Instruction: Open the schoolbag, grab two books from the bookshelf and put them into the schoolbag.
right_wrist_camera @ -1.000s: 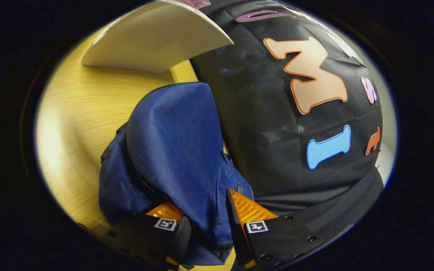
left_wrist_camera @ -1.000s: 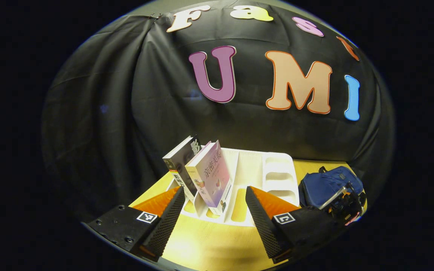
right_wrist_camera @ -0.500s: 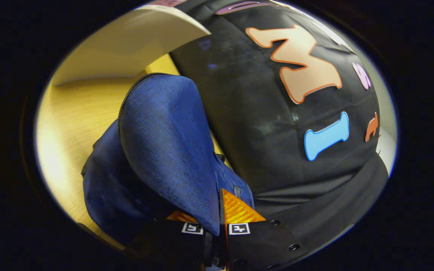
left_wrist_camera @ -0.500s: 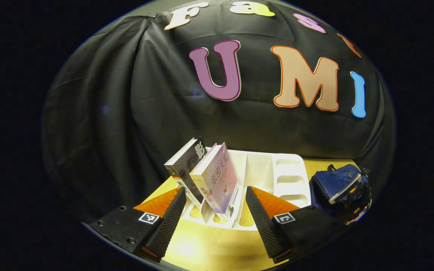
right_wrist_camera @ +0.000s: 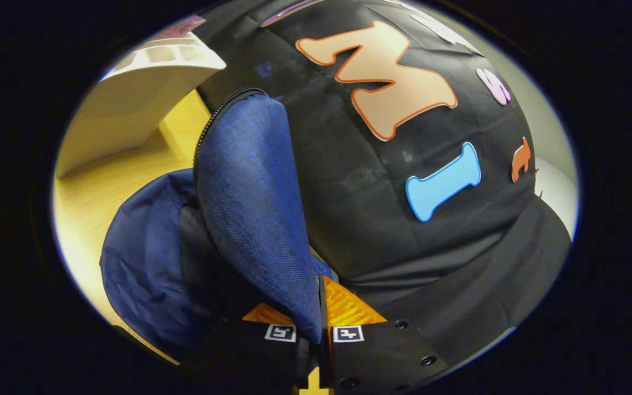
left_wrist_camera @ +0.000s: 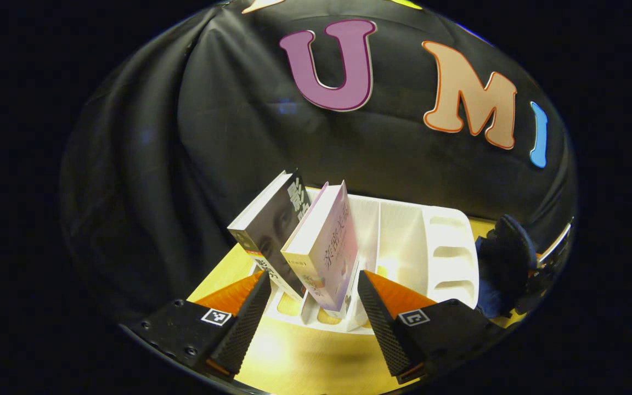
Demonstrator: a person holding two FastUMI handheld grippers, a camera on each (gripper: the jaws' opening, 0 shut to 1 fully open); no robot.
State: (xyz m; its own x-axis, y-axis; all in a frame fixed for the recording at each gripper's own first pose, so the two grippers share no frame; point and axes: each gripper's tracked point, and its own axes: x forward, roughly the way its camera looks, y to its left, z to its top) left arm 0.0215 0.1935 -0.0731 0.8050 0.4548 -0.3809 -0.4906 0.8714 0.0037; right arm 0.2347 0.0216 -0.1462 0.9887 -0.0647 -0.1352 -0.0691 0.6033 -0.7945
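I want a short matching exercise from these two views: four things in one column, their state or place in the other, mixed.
Things:
1. left gripper
2. right gripper
3. books
4. schoolbag flap

States:
a. leaning in the white bookshelf
b. open, facing the books
c. lifted, pinched between two fingers
d. shut on blue fabric

Pairs: 1-b, 2-d, 3-a, 4-c

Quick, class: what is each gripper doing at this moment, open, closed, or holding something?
Left gripper: open, holding nothing, facing the books in the bookshelf.
Right gripper: closed on the schoolbag flap.
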